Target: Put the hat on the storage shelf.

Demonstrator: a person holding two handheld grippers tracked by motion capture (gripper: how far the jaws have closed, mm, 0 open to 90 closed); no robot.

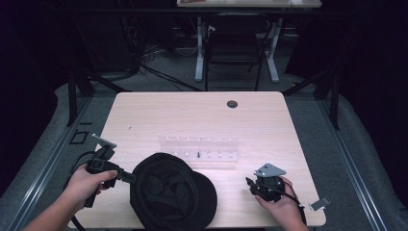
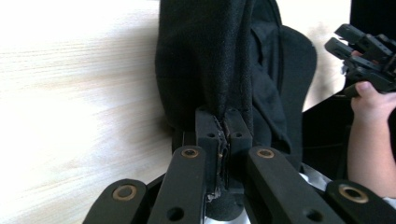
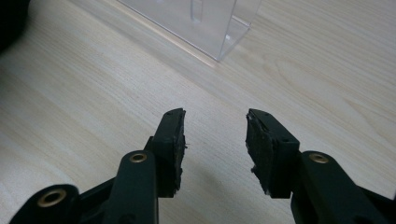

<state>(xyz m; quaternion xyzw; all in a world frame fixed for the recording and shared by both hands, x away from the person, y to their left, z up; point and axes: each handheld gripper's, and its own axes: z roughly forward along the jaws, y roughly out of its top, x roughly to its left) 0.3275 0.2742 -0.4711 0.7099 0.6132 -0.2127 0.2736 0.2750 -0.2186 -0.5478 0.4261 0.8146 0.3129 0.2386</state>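
Black cap (image 1: 171, 190): soft matte woven cloth, rounded crown, stiff curved brim towards 4 o'clock; it lies at 6 o'clock on the desk (image 1: 159, 115), close to the near edge. Desk is pale wood-grain laminate with rounded corners and a small dark round grommet (image 1: 232, 104) at 12 o'clock. A clear, hard plastic rack (image 1: 199, 148) with upright dividers stands mid-desk, just beyond the cap; bare surface lies around and beyond it.

Left tongs (image 1: 129, 177): level, pointing towards 3 o'clock, pinched tight on the cap's cloth rim at its 9 o'clock side; in the left gripper view the fabric (image 2: 205, 60) rises from between the pads.

Right tongs (image 1: 249, 184): at 4 o'clock, held low in the hand, pointing towards 10 o'clock, jaws standing wide with nothing between them, well apart from the cap
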